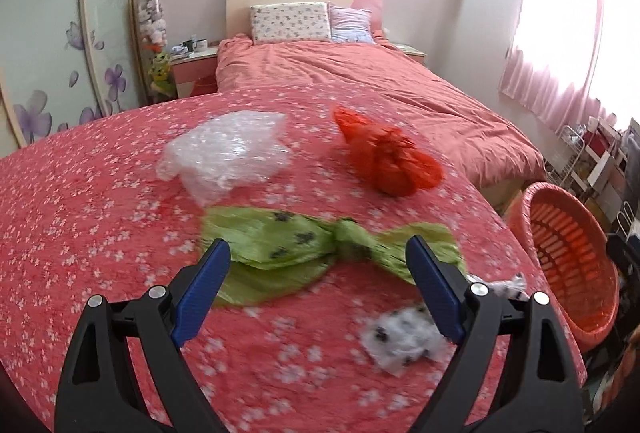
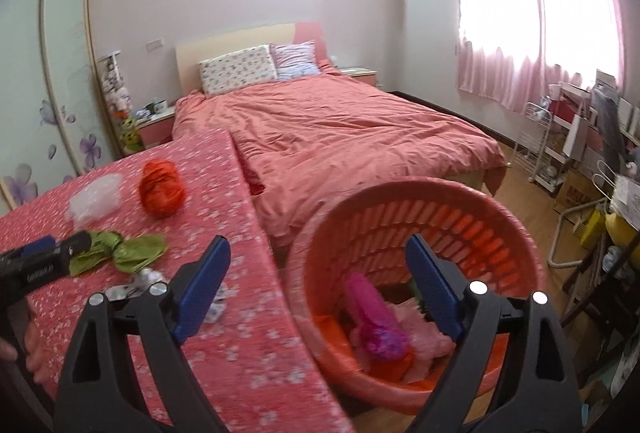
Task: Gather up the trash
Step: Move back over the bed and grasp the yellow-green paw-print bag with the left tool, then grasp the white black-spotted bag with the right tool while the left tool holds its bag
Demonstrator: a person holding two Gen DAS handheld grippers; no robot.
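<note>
- Between my left gripper (image 1: 318, 253) fingers, which stand wide apart with nothing clamped, I see one green knotted bag (image 1: 320, 245) lying flat on the table (image 1: 80, 193); it sits just beyond the fingertips, near the table's right edge.
- One white crumpled wrapper with black spots (image 1: 400, 341) lies nearest me on the left wrist view, close under the right finger, by the table's near right edge.
- One clear bubble-wrap wad (image 1: 228, 153) sits further in toward the table's middle, beyond the green bag and to its left.
- One red knotted bag (image 1: 390, 159) lies beside the bubble wrap, to its right, toward the far right edge; the two are apart.
- That makes four pieces of trash on the table, all blurred a little.
- My right gripper (image 2: 318, 257) is also spread wide and holds nothing; it hangs over one orange slotted basket (image 2: 400, 193) that stands off the table's right edge, on the floor side.
- Inside the basket, between my right fingers, lies a magenta bag (image 2: 372, 313) among pale pink scraps (image 2: 432, 337); I cannot count those scraps.
- One bed (image 2: 340, 137) stands behind the table, carrying two pillows (image 2: 240, 69).
</note>
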